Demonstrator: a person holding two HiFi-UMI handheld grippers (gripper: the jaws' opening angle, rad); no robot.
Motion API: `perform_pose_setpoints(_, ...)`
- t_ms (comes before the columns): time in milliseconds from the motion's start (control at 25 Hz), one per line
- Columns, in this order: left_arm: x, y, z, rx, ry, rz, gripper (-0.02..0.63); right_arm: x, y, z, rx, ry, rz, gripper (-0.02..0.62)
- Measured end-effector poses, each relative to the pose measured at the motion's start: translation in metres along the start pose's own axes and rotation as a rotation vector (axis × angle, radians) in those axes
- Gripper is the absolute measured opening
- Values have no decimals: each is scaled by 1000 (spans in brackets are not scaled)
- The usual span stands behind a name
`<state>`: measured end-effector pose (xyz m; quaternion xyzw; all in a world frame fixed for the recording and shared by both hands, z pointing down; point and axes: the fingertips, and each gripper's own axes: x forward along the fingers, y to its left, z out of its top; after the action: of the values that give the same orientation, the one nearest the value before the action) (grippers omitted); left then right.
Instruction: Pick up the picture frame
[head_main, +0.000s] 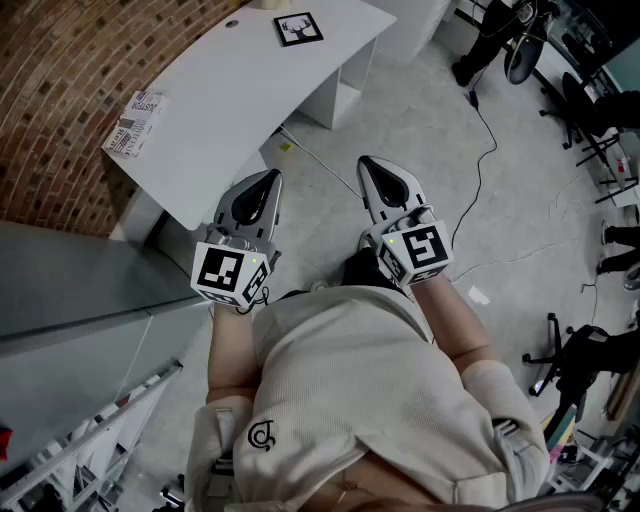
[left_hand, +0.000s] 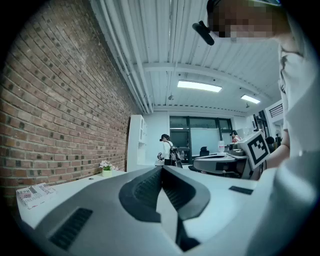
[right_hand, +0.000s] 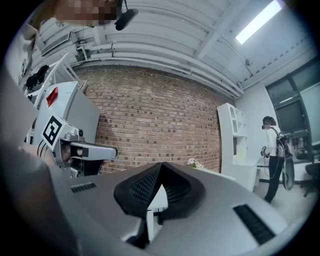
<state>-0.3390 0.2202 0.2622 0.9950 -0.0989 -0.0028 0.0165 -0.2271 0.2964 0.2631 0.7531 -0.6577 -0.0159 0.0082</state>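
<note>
Step in hand: the start of the approach, judging by the layout; the reach for the frame is not yet begun.
Picture frame: the picture frame (head_main: 298, 28) lies flat at the far end of the white surface (head_main: 250, 90), close to its far right corner. It has a dark border and a pale picture inside. Nothing touches it.
Left gripper: the left gripper (head_main: 268, 180) is held level near the person's body, over the floor just short of the near edge of the surface. Its own view shows the jaws closed tip to tip, with nothing between them.
Right gripper: the right gripper (head_main: 370, 166) is beside it to the right, also level and over the floor. Its jaws are closed and empty too.
Gap to target: both grippers are well apart from the frame, with most of the surface between them and it.
Other things: a printed booklet (head_main: 135, 122) lies at the left edge of the surface, beside the brick wall (head_main: 60, 90), well clear of the frame. A small flower pot (left_hand: 106, 170) stands at the far end by the wall.
Next move: probably a step or reach forward to bring one gripper to the far end, with its jaws parted on the way.
What it calls for: because the frame lies flat, the gripper likely has to tip down and take one edge of the border.
Risk: the thin, flat frame may slide on the smooth surface instead of lifting.
</note>
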Motion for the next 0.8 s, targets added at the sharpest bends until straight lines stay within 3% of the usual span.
perform_pose_setpoints(320, -3, 7, -3, -14, -2, 1, 12, -1, 5, -6, 11, 12, -7, 6)
perform_pose_setpoints(560, -6, 13, -2, -27, -6, 3, 12, 4, -2, -11, 98, 31, -41, 6)
perform_pose_setpoints(800, -2, 21, -6, -72, -21, -9, 12, 17, -12, -28, 116, 85, -76, 6)
